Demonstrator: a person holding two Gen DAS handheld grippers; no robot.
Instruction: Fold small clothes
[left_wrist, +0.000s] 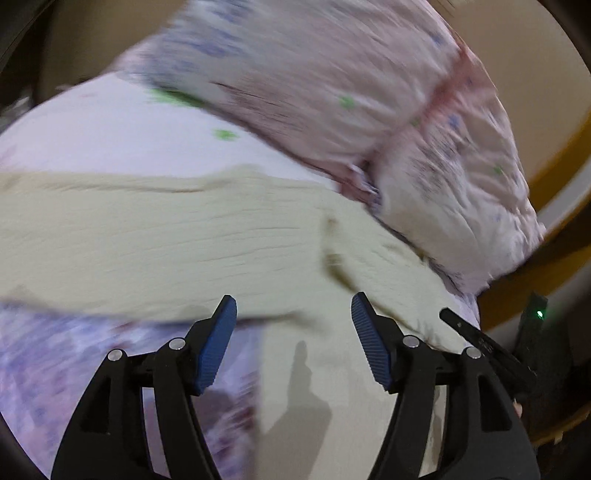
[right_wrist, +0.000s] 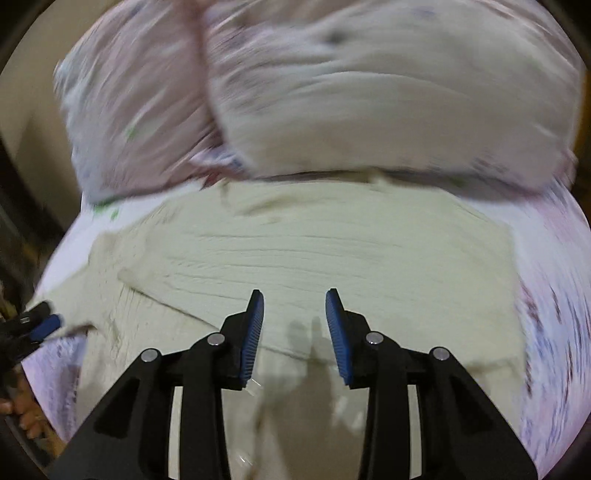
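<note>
A small pale cream ribbed garment (left_wrist: 184, 236) lies spread flat on a pink patterned bedsheet (left_wrist: 110, 136). It also shows in the right wrist view (right_wrist: 332, 258), with a fold edge running across its near part. My left gripper (left_wrist: 293, 314) is open and empty, hovering over the garment's near edge. My right gripper (right_wrist: 294, 306) is open and empty, over the garment's near middle. The left gripper's blue fingertip (right_wrist: 46, 326) shows at the far left of the right wrist view, at the garment's left edge. Both views are blurred by motion.
Two pink patterned pillows (left_wrist: 332, 92) lie behind the garment, also in the right wrist view (right_wrist: 369, 103). A wooden bed frame (left_wrist: 546, 229) runs along the right. A hand (right_wrist: 22, 410) shows at the lower left.
</note>
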